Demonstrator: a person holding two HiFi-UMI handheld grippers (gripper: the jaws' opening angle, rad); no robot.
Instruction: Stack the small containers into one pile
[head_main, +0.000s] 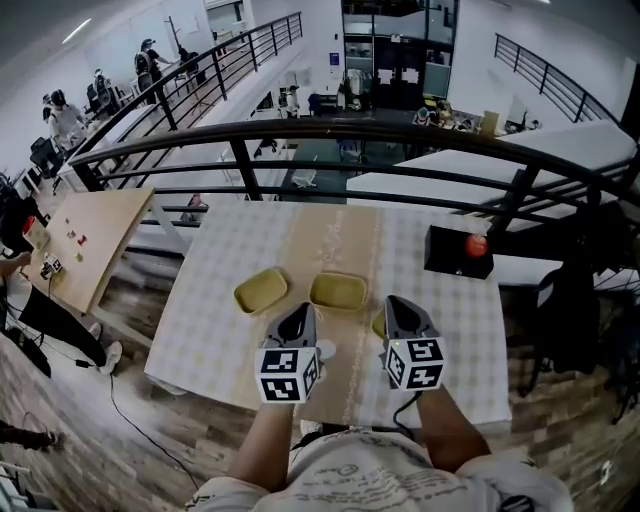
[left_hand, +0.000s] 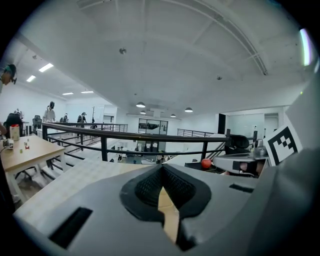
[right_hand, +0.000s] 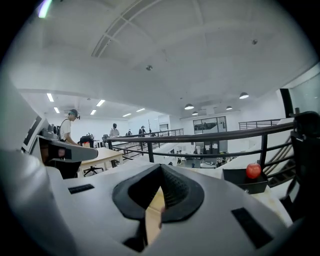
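Two shallow yellow-green containers lie side by side on the checked table (head_main: 220, 330): one on the left (head_main: 261, 290), one in the middle (head_main: 338, 291). A third container (head_main: 378, 324) shows only as a sliver behind my right gripper. My left gripper (head_main: 300, 310) hovers just short of the gap between the first two, jaws shut and empty. My right gripper (head_main: 392, 302) is level with it, to the right of the middle container, also shut on nothing. In both gripper views the jaws (left_hand: 161, 169) (right_hand: 161, 168) meet at the tip and the gripper bodies hide the containers.
A black box (head_main: 458, 252) with a red apple (head_main: 476, 245) on it stands at the table's far right; the apple also shows in the left gripper view (left_hand: 206, 163) and the right gripper view (right_hand: 253, 170). A black railing (head_main: 350, 130) runs behind the table. A wooden table (head_main: 90, 240) stands to the left, with people beyond it.
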